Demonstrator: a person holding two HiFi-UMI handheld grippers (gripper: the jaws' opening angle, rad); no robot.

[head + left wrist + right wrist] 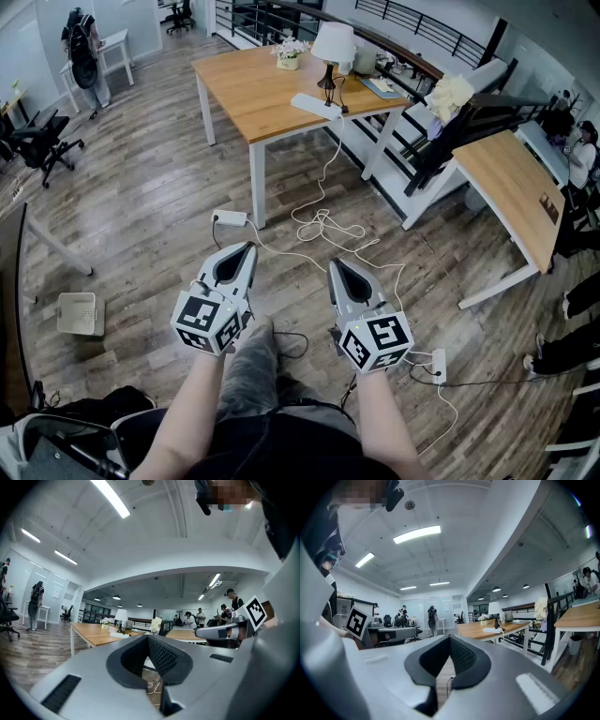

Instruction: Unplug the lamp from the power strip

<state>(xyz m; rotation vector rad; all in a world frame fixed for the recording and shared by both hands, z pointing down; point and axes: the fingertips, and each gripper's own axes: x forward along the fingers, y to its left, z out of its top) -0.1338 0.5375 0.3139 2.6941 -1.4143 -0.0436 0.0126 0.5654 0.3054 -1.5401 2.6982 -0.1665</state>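
L gripper (247, 247) & R gripper (336, 265) both closed, empty — lamp (333, 47) & power strip (316, 106) well ahead on table (246, 108), R slightly nearer

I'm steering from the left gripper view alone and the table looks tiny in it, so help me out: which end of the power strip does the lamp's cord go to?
Observer: In the head view a dark cord runs from the lamp to the end of the white power strip nearest it, at the table edge.
Operator: Anything on the floor I might confuse with it?
Observer: Yes, a second strip lies on the floor beside the table's near leg.
Operator: And the right tongs?
Observer: The right tongs are shut, with nothing between them.
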